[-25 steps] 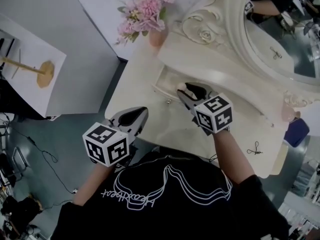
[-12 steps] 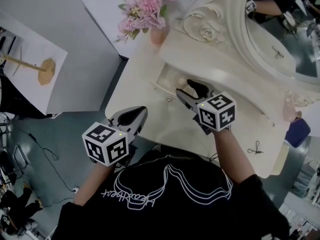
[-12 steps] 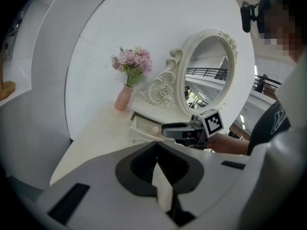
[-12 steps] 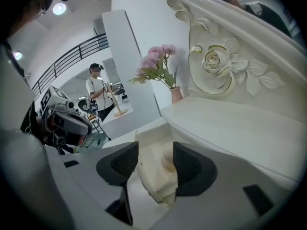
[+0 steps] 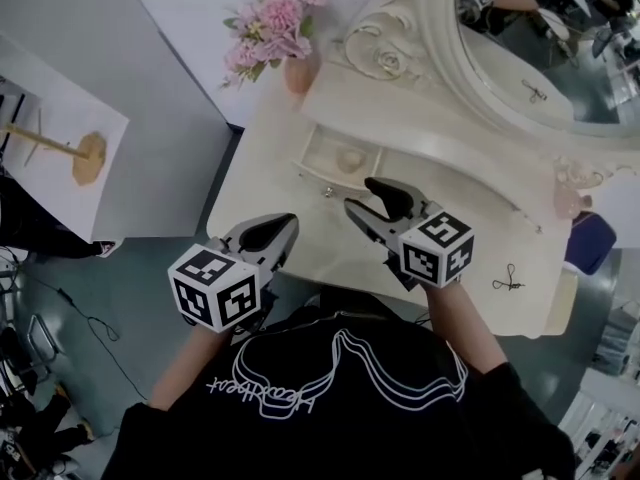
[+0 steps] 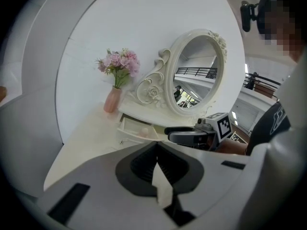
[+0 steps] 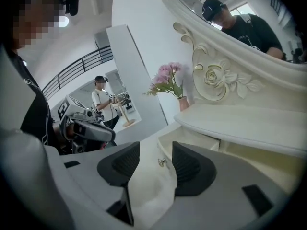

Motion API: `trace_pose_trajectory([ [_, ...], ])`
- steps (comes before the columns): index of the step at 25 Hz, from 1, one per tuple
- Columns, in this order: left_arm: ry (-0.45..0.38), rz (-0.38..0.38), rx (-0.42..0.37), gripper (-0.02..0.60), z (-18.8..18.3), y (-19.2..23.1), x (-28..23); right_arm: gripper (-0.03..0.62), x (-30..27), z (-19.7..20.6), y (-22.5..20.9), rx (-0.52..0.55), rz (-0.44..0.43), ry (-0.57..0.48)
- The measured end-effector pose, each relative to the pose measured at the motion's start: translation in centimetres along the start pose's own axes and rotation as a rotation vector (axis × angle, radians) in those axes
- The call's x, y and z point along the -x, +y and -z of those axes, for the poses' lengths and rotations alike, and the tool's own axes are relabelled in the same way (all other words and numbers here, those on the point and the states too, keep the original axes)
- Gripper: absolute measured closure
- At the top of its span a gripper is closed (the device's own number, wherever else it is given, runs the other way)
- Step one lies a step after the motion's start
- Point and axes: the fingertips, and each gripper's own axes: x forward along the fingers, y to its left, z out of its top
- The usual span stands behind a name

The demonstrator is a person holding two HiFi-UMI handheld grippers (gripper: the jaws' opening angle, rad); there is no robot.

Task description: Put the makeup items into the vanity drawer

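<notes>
One pale rounded makeup item point(image 5: 350, 158) sits in drawer point(image 5: 320, 150).

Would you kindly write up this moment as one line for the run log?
drawer: open, pale round item inside | right claw: just opened, empty, in front of drawer | left claw: shut, empty

A cream table point(image 5: 262, 183) carries a pink vase point(image 5: 297, 74) of flowers at ten o'clock, an ornate oval mirror point(image 5: 520, 63) at one o'clock, an open drawer point(image 5: 322, 154) near the vase, and a small black object point(image 5: 508, 279) at four o'clock.
</notes>
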Motion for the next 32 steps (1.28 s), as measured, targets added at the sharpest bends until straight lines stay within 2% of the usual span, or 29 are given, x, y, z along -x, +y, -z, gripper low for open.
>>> trace_pose_trajectory([
  [4, 0.009, 0.051, -0.037, 0.578, 0.2, -1.9, 0.1, 0.437, 2.2, 0.5, 2.8, 0.012, -0.002, -0.038],
  [7, 0.02, 0.098, -0.064, 0.578, 0.6, -3.4, 0.1, 0.535, 4.2, 0.9, 4.3, 0.011, 0.021, -0.072],
  [12, 0.034, 0.178, -0.11, 0.578, 1.4, -6.2, 0.2, 0.586, 7.6, 2.0, 6.2, -0.007, 0.081, -0.125],
  [21, 0.087, 0.318, -0.189, 0.578, 4.0, -11.1, 0.3, 0.589, 12.3, 5.3, 9.3, -0.05, 0.197, -0.188],
  [32, 0.168, 0.47, -0.219, 0.578, 6.7, -16.4, -1.8, 0.589, 19.1, 8.8, 8.5, -0.154, 0.42, -0.238],
])
